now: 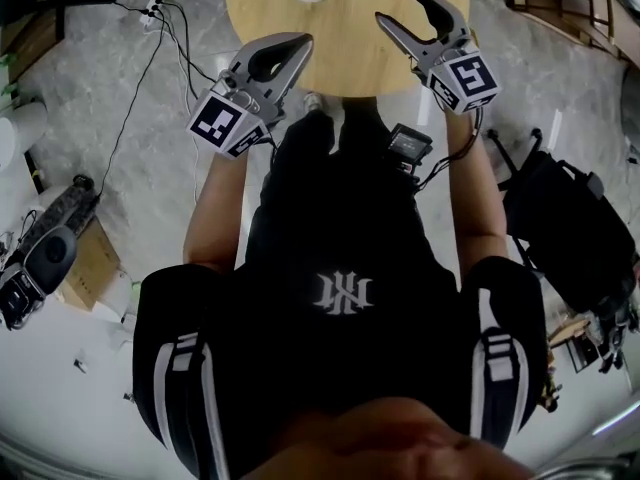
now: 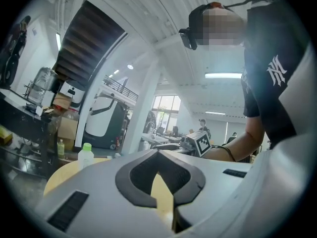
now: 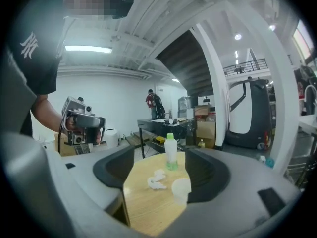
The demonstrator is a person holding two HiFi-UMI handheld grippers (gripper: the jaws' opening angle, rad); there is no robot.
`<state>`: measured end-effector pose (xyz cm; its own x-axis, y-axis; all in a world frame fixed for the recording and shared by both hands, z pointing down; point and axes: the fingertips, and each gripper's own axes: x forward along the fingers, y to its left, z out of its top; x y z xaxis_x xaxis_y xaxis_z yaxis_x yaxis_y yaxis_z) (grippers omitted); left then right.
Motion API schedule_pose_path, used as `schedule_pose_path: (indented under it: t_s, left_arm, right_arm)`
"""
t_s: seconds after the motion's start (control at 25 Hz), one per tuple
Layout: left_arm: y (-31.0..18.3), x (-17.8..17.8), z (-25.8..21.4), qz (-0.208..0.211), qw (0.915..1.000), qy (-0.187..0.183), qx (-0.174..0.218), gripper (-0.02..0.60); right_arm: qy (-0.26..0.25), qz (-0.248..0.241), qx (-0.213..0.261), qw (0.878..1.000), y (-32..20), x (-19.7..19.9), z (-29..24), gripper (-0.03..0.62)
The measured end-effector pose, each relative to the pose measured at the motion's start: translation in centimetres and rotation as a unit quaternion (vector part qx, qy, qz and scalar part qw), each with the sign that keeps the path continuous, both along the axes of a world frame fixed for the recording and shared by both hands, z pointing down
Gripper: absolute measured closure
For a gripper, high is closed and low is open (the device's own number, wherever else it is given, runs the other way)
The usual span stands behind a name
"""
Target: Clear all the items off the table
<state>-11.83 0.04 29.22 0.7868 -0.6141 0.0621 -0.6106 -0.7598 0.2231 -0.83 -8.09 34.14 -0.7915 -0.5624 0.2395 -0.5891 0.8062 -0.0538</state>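
Left gripper (image 1: pixel 303 40) clenched on nothing, right gripper (image 1: pixel 400 3) gaped empty, so I judged centring its jaws round the small white cup (image 3: pixel 182 187) on the round pale wooden table (image 1: pixel 350 63) best.

Big open workshop kinda space: grey marbled floor (image 1: pixel 170 138) with a power strip (image 1: pixel 157 3) and cables trailing across it, and a round wooden desk (image 1: pixel 345 53) standing on it. White ceiling (image 2: pixel 163 14) with strip lights (image 2: pixel 223 75), a dark staircase (image 2: pixel 89 43) overhead, windows (image 2: pixel 166 105) at the far end, and a black workbench (image 3: pixel 153 124) near a white column (image 3: pixel 220 98).
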Motion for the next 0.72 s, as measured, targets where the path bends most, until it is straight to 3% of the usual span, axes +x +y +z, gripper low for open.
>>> schedule_pose_path:
  t_s: [0.2, 0.24, 0.4, 0.6, 0.72]
  left_arm:
    - [-2.1, 1.0, 3.6, -0.023, 0.9991, -0.022, -0.027, 0.569]
    - [-2.5, 1.2, 4.1, -0.030, 0.9989, -0.018, -0.032, 0.569]
    - [-3.4, 1.3, 6.2, -0.055, 0.9966, -0.013, -0.061, 0.569]
    - [-4.7, 1.4, 7.7, -0.079, 0.9936, -0.013, -0.079, 0.569]
    - [-5.0, 1.2, 8.4, -0.096, 0.9912, -0.015, -0.089, 0.569]
  right_arm:
    - [0.003, -0.024, -0.030, 0.999, -4.0, 0.1, 5.5, 0.266]
    - [0.002, -0.031, -0.033, 0.999, -4.6, -0.1, 6.1, 0.227]
    - [0.010, -0.048, -0.016, 0.999, -6.7, -1.4, 6.9, 0.221]
    - [0.007, 0.023, -0.026, 0.999, -14.0, 2.4, 9.1, 0.221]
    - [0.024, 0.028, -0.024, 0.999, -17.0, 3.1, 10.4, 0.213]
